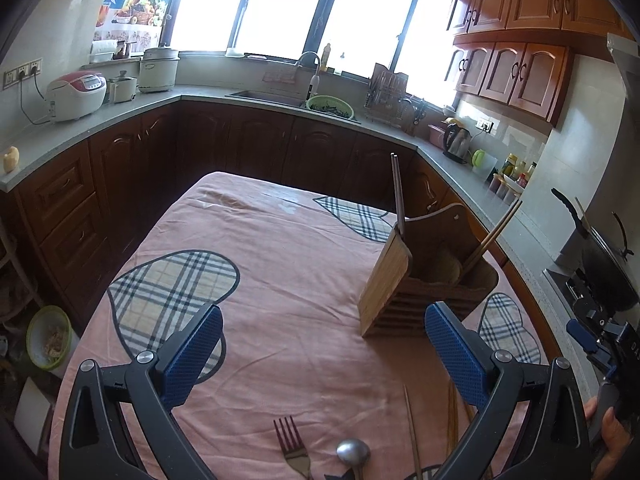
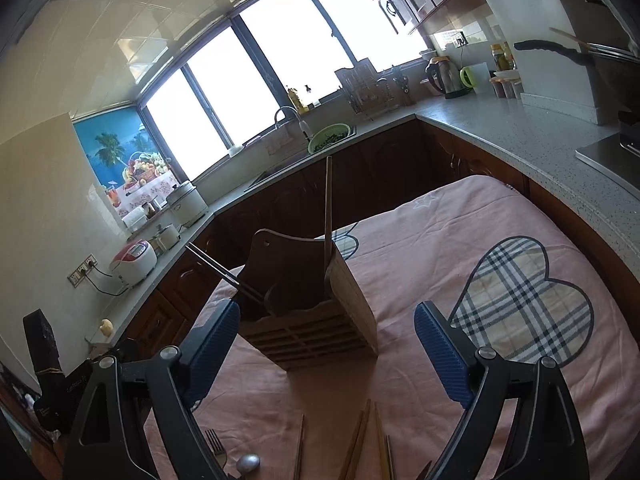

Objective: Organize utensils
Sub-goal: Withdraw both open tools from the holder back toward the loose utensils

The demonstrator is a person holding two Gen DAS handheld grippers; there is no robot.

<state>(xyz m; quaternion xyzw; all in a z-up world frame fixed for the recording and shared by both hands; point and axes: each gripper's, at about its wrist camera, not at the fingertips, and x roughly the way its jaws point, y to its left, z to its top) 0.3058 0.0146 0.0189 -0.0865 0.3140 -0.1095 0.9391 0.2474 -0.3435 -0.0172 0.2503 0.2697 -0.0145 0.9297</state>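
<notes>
A wooden utensil holder [image 1: 416, 276] stands on the pink tablecloth [image 1: 280, 280] with chopsticks [image 1: 398, 196] sticking up out of it. It also shows in the right wrist view [image 2: 312, 300]. A fork [image 1: 292, 448], a metal spoon [image 1: 352, 454] and loose chopsticks [image 1: 412, 432] lie near the table's front edge; the right wrist view shows the fork [image 2: 216, 450], spoon [image 2: 248, 465] and chopsticks [image 2: 356, 444] too. My left gripper [image 1: 324, 344] is open and empty above the cloth. My right gripper [image 2: 326, 340] is open and empty, just in front of the holder.
Grey counters [image 1: 192, 94] wrap around the table, with a rice cooker [image 1: 76, 94], a sink [image 1: 272, 98], a kettle [image 1: 458, 142] and a black pan [image 1: 600, 256] at right. Dark cabinets stand close behind the table.
</notes>
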